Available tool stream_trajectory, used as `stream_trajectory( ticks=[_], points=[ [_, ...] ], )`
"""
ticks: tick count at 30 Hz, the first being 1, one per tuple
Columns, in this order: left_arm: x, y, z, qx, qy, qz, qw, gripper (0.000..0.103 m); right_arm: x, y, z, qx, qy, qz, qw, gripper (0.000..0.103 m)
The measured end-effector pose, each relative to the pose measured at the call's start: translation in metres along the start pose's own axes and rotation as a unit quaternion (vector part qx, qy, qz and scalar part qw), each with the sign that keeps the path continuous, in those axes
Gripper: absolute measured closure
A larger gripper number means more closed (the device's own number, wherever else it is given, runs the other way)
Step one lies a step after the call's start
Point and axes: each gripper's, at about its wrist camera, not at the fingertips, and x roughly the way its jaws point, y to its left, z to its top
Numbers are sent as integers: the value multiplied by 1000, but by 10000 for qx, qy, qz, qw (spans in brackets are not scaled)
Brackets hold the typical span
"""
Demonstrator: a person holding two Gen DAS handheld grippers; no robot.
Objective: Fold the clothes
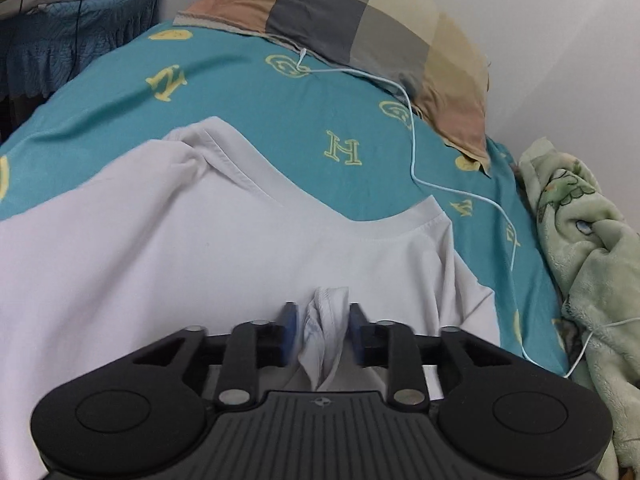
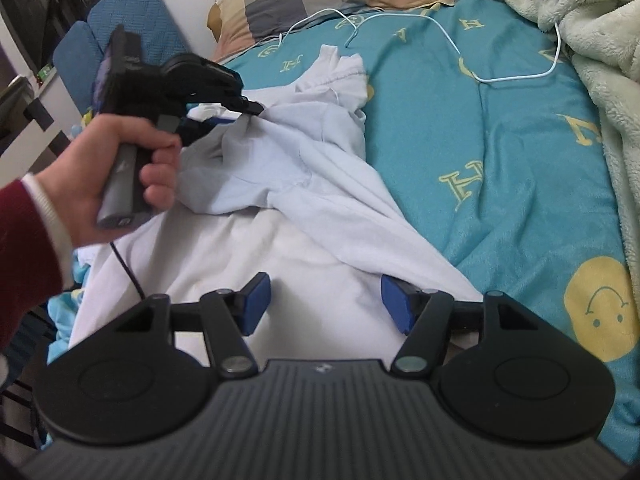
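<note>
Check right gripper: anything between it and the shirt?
Nothing visible. The right gripper hangs open right over the shirt, bare white fabric between its fingers. The cable lies farther up the bed, and the left gripper grips another fold.

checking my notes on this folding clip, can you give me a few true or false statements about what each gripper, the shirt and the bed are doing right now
1. The left gripper has a bunch of the white shirt between its blue pads. True.
2. The right gripper is clamped on the shirt. False: it is open, with the shirt lying flat between its spread pads.
3. The shirt lies on a teal bedsheet printed with yellow letters and smiley faces. True.
4. The white cable lies across the shirt. False: it runs over the sheet beside the shirt, from the pillow towards the green blanket.
5. The checked pillow sits at the head of the bed. True.
</note>
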Motion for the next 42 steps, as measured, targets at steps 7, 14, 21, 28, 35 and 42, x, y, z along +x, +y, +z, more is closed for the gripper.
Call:
stream_trajectory(
  ticks=[7, 14, 21, 28, 35, 42],
  points=[
    [-103, -35, -39, 449, -255, 101, 9986, 32, -33, 7, 15, -11, -347, 122, 9993, 39],
    [-199, -86, -141, 583, -446, -231, 9970, 33, -108, 8, 20, -224, -499, 291, 9981, 39],
    [-232, -138, -256, 576, -106, -744, 9955, 36, -190, -16, 10, -256, -824, -10, 9963, 39],
    [-222, -171, -334, 908, 240, -837, 9921, 36, -214, -84, 2, 707, -923, -295, 9928, 37],
    [-194, -199, -371, 1474, 446, -784, 9850, 41, -198, -93, 6, 804, -883, -46, 9928, 37],
    [-174, -202, -375, 1547, 812, -708, 9821, 73, -186, -96, 6, 851, -784, 44, 9933, 37]
  ],
)
